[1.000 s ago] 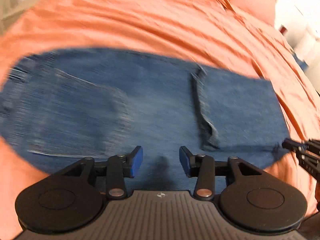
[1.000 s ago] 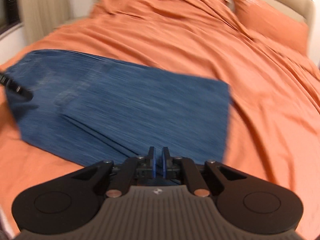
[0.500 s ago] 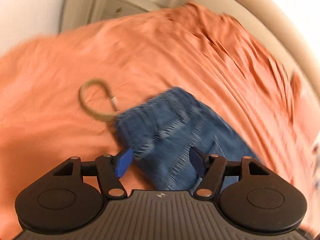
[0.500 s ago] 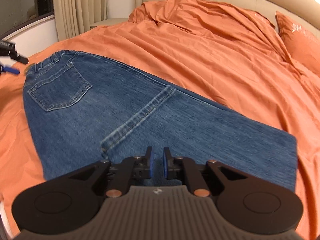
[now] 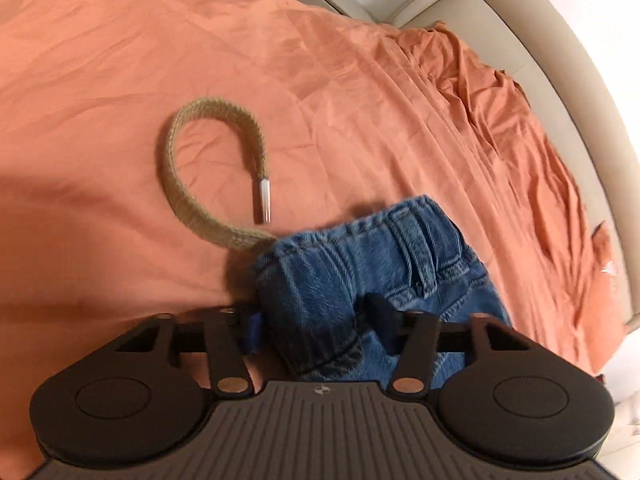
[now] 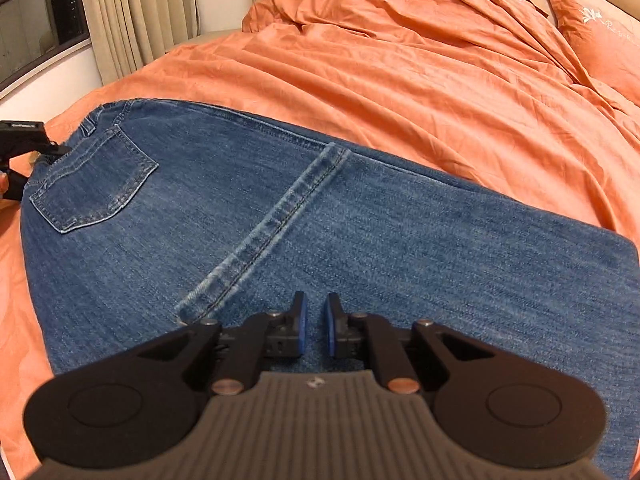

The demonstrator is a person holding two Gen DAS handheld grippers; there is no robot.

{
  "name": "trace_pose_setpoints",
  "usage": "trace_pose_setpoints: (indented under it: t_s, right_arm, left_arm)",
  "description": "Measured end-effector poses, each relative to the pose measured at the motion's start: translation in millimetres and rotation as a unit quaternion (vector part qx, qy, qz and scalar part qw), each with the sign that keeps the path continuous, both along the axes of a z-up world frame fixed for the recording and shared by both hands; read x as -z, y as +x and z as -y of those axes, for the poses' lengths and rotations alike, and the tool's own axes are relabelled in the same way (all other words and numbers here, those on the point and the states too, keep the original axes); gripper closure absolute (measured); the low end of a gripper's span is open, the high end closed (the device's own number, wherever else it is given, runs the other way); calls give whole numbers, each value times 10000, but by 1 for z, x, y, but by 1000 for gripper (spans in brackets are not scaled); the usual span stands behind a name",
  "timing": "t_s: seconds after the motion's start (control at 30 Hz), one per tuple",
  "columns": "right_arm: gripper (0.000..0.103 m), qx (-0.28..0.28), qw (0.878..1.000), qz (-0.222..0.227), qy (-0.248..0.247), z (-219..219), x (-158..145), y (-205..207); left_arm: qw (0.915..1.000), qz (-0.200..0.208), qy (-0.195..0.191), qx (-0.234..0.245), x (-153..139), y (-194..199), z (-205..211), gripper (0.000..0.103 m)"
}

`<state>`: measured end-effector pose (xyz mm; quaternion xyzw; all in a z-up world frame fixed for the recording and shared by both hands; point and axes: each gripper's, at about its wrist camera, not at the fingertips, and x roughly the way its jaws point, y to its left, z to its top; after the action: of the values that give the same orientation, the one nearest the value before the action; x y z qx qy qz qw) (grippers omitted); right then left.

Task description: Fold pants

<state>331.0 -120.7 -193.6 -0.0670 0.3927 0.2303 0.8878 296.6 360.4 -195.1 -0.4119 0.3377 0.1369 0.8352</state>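
Blue denim pants (image 6: 280, 216) lie folded on the orange bed, back pocket at the left, a stitched seam running diagonally across the middle. In the left wrist view the waistband corner (image 5: 360, 264) sits between the fingers of my left gripper (image 5: 316, 326), which is open around it; a tan woven drawstring (image 5: 212, 160) with a clear tip curls out onto the sheet. My right gripper (image 6: 314, 328) hovers low over the near edge of the pants, its pads a narrow gap apart with nothing between them. The left gripper also shows at the far left of the right wrist view (image 6: 20, 152).
The orange sheet (image 6: 400, 72) is wrinkled and bunched toward the beige headboard (image 5: 560, 80). An orange pillow (image 6: 600, 32) lies at the far right. Curtains (image 6: 136, 12) and a window stand at the far left, beyond the bed's edge.
My left gripper swung from the pants' long edge to the waistband corner and closed in around it. The right gripper lowered toward the near edge and stayed nearly shut.
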Motion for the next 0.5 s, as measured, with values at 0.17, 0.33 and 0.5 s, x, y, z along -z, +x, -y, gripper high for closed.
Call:
trace_pose_setpoints:
  t_s: [0.17, 0.33, 0.5]
  right_arm:
    - [98, -13, 10000, -27, 91, 4, 1, 1]
    - [97, 81, 9998, -82, 153, 16, -8, -6]
    - [97, 313, 9984, -292, 380, 43, -24, -18]
  left_arm:
    - [9995, -272, 172, -78, -12, 11, 7, 73]
    - [9956, 91, 922, 122, -61, 1, 34, 80]
    - [9749, 708, 1997, 685, -131, -10, 102, 81]
